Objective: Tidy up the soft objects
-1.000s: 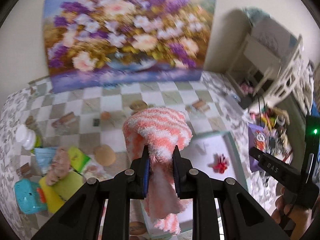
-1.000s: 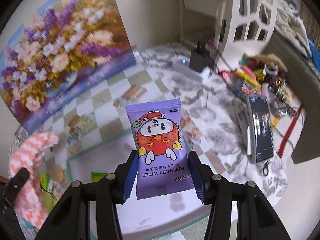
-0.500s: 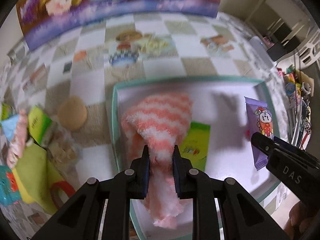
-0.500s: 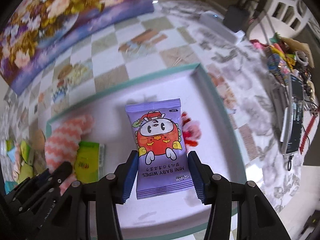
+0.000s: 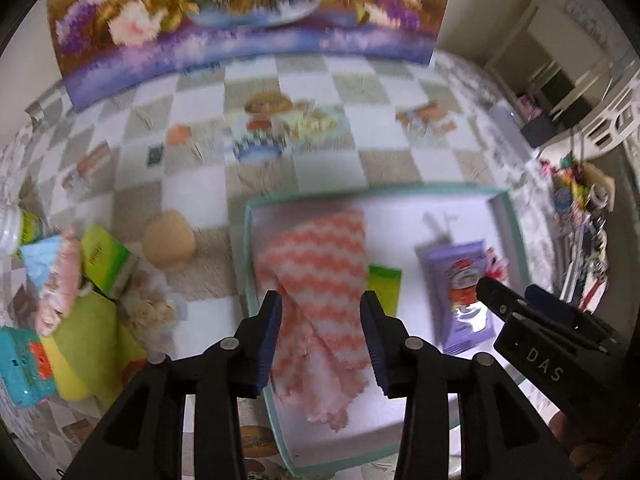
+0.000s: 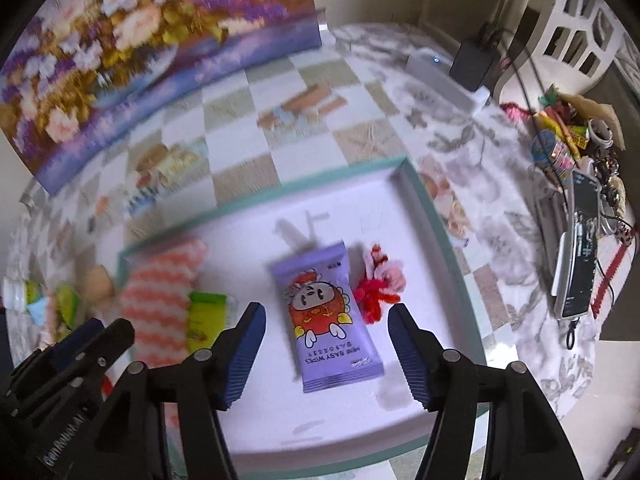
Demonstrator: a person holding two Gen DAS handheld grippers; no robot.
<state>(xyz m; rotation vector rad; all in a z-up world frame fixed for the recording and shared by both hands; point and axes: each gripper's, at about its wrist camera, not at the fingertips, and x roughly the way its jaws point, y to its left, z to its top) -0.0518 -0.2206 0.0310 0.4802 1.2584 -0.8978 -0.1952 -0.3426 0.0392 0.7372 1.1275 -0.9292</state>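
Now we saw both grippers aimed steeply down over the tray: left gripper just opening off the cloth, right gripper fingers just spreading wide, wipes pack released.

Below my jaws the tray holds the cloth at left, wipes pack at right — green packet between.

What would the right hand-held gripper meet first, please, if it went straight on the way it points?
Most likely the purple wipes packet, lying flat in the white tray between the open fingers of the right hand-held gripper. How much gap remains is unclear.
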